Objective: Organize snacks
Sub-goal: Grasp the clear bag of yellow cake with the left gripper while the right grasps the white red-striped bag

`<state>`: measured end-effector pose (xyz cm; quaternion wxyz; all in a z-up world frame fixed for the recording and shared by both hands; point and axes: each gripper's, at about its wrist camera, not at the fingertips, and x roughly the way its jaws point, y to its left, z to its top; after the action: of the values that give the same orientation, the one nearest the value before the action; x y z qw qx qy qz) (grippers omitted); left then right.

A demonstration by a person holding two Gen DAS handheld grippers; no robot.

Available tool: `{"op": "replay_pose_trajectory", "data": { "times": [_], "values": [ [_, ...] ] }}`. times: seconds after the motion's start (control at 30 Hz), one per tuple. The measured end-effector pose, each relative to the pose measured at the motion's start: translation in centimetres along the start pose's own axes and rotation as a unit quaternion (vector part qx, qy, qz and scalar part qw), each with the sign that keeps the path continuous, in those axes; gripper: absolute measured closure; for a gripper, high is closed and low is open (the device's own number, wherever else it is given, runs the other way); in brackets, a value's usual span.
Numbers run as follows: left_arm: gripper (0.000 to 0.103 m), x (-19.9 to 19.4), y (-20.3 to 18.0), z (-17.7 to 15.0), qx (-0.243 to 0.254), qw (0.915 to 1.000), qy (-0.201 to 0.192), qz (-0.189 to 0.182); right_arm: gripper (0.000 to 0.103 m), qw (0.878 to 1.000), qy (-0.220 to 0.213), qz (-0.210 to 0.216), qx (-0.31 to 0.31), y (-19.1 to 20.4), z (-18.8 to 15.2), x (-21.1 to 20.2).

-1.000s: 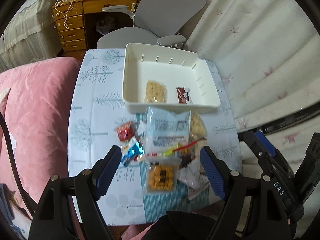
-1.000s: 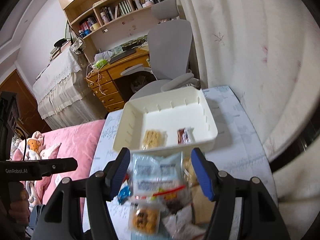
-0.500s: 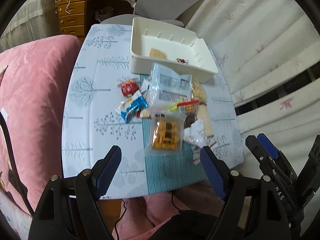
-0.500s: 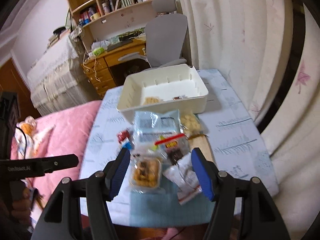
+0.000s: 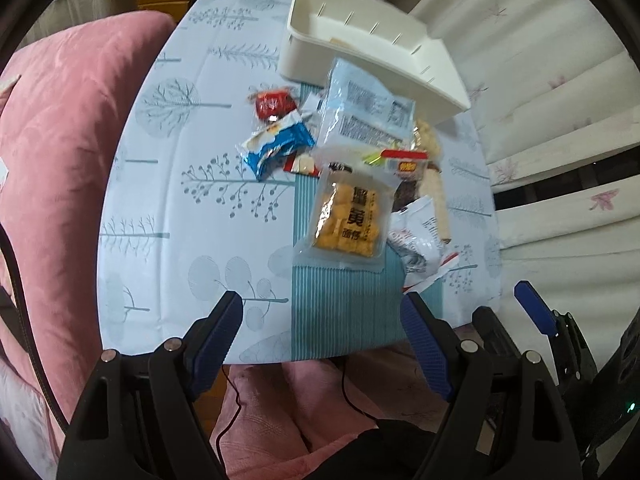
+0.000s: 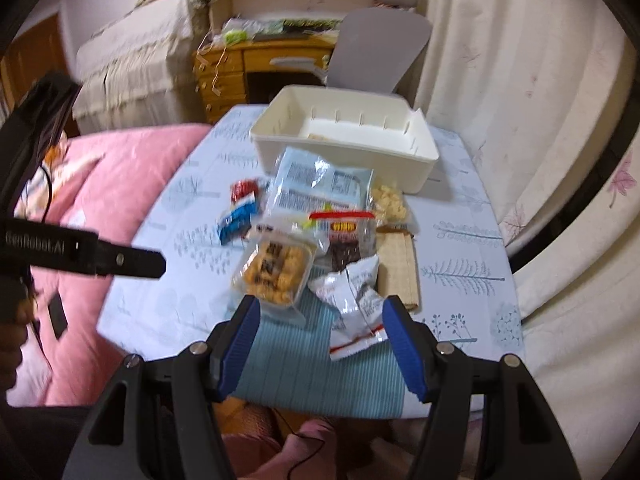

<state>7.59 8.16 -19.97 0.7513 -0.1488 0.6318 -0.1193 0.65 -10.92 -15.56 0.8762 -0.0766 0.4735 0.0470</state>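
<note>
Right wrist view: white packet just beyond parted, empty right jaws.

Left gripper: withdrawn toward the near table edge; jaws, previously flanking the yellow cracker pack, now stand short of it over the teal striped mat, nothing between them.

Right gripper: likewise pulled back; the pale blue packet, once between its jaws, now lies well beyond them, with the white wrapper just ahead of the right jaw.

White bin: farther ahead of both jaw pairs.
</note>
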Motion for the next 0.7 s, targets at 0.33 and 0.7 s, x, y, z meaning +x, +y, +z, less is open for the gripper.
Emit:
{"op": "replay_pose_trajectory", "data": {
  "times": [0.33, 0.7],
  "values": [
    [0.015, 6.2, -3.2, 1.9, -0.019, 0.9975, 0.039, 0.056, 0.039, 0.996, 0.072, 0.005, -0.047, -3.6, -1.4, 6.3],
    [0.014, 13.1, -6.3, 5.2, -0.055, 0.9874, 0.084, 0.122, 0.032, 0.981, 0.125, 0.087, -0.121, -7.1, -1.2, 12.8]
  ]
}}
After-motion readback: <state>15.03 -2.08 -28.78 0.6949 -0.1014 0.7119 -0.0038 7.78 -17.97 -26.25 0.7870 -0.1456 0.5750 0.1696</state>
